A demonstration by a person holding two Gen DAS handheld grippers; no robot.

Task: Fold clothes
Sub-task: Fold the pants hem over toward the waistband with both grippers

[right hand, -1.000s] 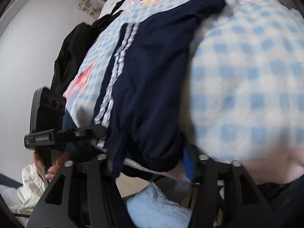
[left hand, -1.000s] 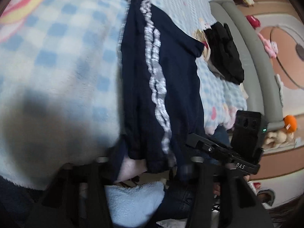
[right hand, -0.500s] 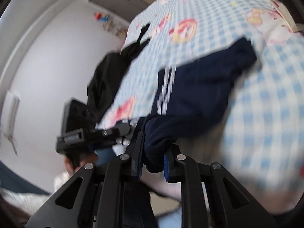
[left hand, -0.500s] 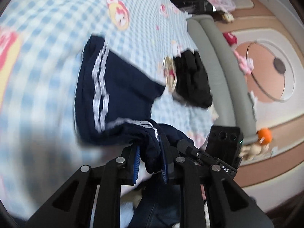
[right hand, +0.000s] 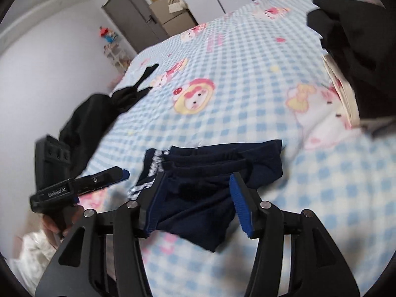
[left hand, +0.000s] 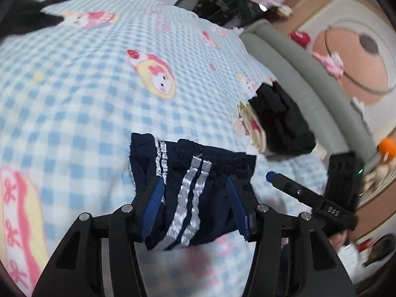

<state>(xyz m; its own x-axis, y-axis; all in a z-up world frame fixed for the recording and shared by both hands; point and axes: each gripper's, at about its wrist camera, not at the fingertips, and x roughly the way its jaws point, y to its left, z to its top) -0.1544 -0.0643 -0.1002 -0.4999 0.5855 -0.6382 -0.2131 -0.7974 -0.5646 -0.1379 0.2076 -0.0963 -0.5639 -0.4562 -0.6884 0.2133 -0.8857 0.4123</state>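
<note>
Both grippers were clamped on the navy track pants (left hand: 190,190) 0.5 s ago, now released: leg end doubled up to the waistband, one fold laid. Left gripper (left hand: 195,205) wide open, holding nothing, pants on the checked blanket (left hand: 74,99) between its fingers; right gripper (right hand: 195,200) same.
</note>
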